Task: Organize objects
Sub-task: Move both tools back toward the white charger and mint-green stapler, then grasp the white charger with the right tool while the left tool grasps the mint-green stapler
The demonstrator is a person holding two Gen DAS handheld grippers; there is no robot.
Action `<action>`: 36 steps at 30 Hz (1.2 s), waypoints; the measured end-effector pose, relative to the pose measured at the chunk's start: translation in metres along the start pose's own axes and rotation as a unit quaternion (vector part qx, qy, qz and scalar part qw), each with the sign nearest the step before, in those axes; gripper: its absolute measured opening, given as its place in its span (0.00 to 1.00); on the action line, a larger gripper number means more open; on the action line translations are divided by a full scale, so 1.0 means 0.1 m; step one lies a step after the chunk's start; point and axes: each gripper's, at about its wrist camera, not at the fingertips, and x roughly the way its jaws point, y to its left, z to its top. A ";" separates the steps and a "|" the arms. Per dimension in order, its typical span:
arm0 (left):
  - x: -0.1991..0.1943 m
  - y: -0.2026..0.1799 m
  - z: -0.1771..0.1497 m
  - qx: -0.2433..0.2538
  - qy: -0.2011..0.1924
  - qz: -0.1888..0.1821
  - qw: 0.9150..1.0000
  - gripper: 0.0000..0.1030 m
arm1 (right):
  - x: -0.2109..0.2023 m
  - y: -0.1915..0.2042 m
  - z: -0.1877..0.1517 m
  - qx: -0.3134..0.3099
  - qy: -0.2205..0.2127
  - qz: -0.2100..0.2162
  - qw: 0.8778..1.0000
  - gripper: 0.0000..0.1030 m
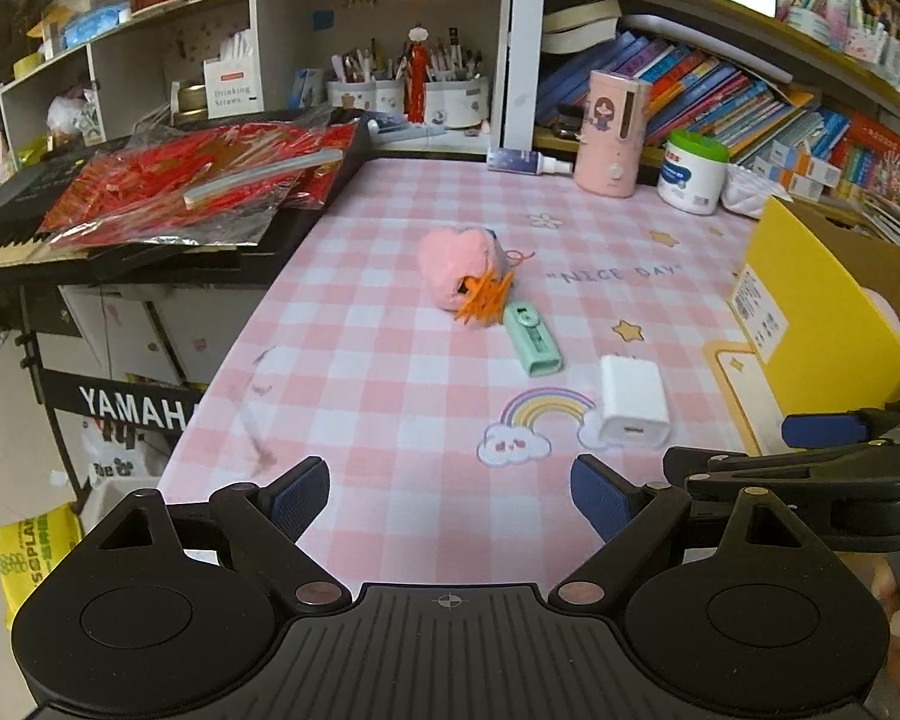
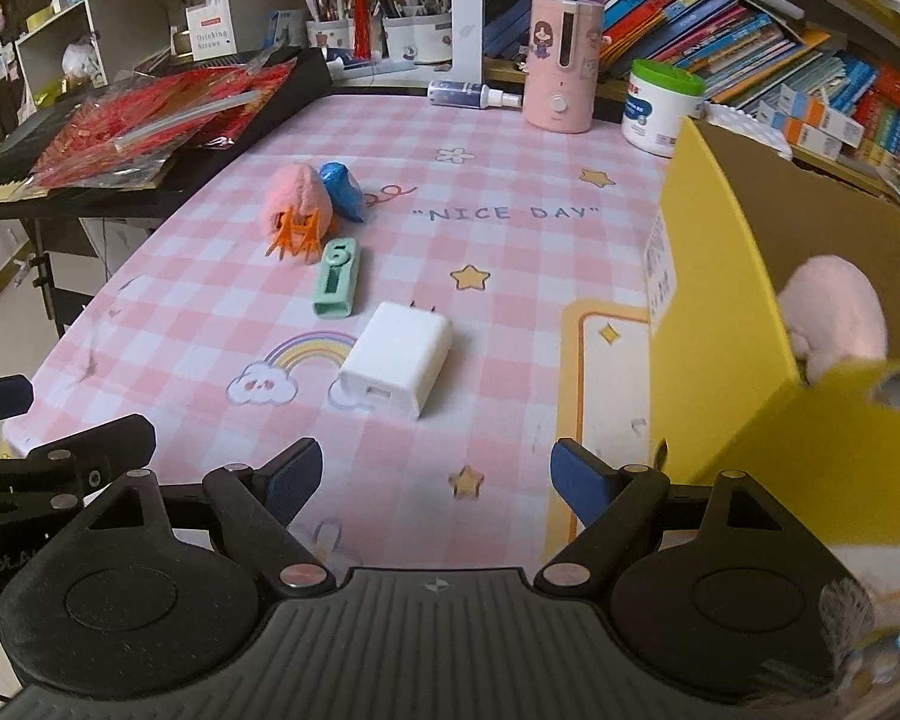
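While both our grippers hang empty with jaws spread wide, the white charger [image 2: 397, 360] lies just ahead of the right gripper [image 2: 435, 477] and slightly to its left, nearer than to the left gripper [image 1: 450, 498], which has it ahead and to its right; its long axis runs away from us, prongs at the far end, a smooth rounded white block flat on the checked cloth [image 2: 480, 276]

Both the left gripper [image 1: 450, 495] and right gripper [image 2: 435, 477] are black plastic with ribbed housings, blue textured pads [image 1: 294, 498], and brass-coloured pivot pins
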 end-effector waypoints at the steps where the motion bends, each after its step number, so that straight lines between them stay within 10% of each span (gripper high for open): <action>1: 0.03 -0.01 0.02 -0.002 0.001 0.002 1.000 0.87 | 0.05 -0.01 0.03 -0.002 0.002 0.001 1.000 0.80; 30: 0.60 0.03 0.34 -0.027 0.045 0.051 0.997 0.87 | 0.87 0.03 0.43 -0.074 0.043 0.063 0.994 0.79; 32: 0.64 0.04 0.35 -0.030 0.048 0.050 0.997 0.87 | 0.85 0.04 0.42 -0.091 0.031 0.071 0.993 0.59; 36: 0.69 0.00 0.39 -0.025 0.048 0.044 0.998 0.87 | 0.80 0.01 0.47 -0.091 0.015 0.059 0.994 0.54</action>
